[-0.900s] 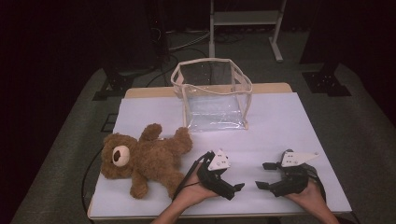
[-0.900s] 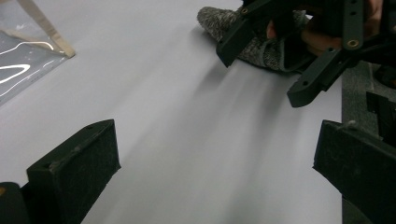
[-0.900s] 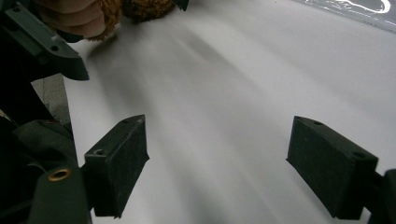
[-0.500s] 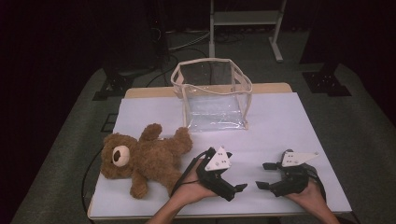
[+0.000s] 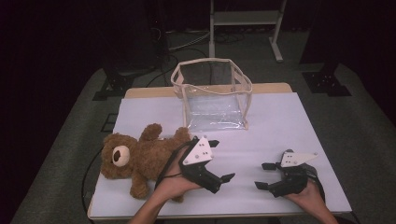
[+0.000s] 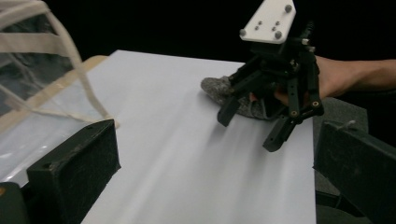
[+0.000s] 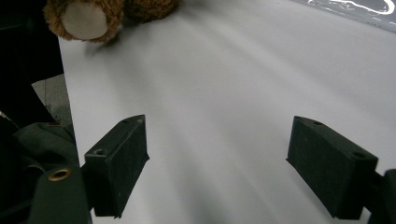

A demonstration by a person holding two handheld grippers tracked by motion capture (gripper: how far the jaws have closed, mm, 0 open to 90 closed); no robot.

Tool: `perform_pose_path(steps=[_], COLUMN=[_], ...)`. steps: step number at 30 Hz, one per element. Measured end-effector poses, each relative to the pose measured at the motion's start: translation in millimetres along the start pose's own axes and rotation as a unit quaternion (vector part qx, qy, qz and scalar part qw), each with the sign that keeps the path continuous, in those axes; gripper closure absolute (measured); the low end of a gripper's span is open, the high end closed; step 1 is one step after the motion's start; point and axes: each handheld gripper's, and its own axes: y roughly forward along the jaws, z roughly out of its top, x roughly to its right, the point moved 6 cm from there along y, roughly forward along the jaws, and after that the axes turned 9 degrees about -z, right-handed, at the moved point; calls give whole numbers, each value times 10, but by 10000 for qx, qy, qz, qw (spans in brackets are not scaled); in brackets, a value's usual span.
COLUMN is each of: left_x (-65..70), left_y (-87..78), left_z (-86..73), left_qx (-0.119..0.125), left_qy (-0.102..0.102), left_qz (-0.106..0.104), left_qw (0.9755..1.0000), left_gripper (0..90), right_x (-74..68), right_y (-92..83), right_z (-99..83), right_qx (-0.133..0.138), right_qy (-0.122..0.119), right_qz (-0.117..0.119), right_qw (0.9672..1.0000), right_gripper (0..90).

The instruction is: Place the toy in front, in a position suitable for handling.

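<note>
A brown teddy bear (image 5: 140, 158) lies on its back at the left of the white table top (image 5: 280, 121), head to the left. My left gripper (image 5: 221, 159) hovers just right of the bear, jaws open and empty; in the left gripper view its fingertips (image 6: 74, 172) stand wide apart over bare table. My right gripper (image 5: 262, 176) rests near the front right, open, with nothing between its jaws (image 7: 224, 163). A pale sole of the bear (image 7: 86, 18) shows at the top left of the right gripper view. The right gripper (image 6: 252, 121) also appears in the left gripper view.
A clear plastic bag with beige trim (image 5: 212, 93) stands open at the back middle of the table; its strap and wall (image 6: 42, 60) are near my left gripper. A metal stand (image 5: 243, 18) and dark floor lie beyond the table.
My left gripper has lifted and shifted left toward the bear, away from the front edge. The right gripper, bear and bag have stayed put.
</note>
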Motion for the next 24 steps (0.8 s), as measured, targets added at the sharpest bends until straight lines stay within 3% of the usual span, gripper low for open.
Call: perform_pose_path(steps=[12, 24], left_x=[-129, -369], left_y=[-314, -943], left_z=[-84, -191], left_qx=[5, 127], left_qy=[29, 103], left_qz=[268, 890], left_qw=[9996, 9959], left_gripper=[0, 0], right_x=[-15, -49], right_y=[11, 41], right_z=[27, 50], right_qx=[87, 170], right_qy=[14, 49], right_qz=[10, 100], right_qw=[10000, 9998], right_gripper=[186, 178])
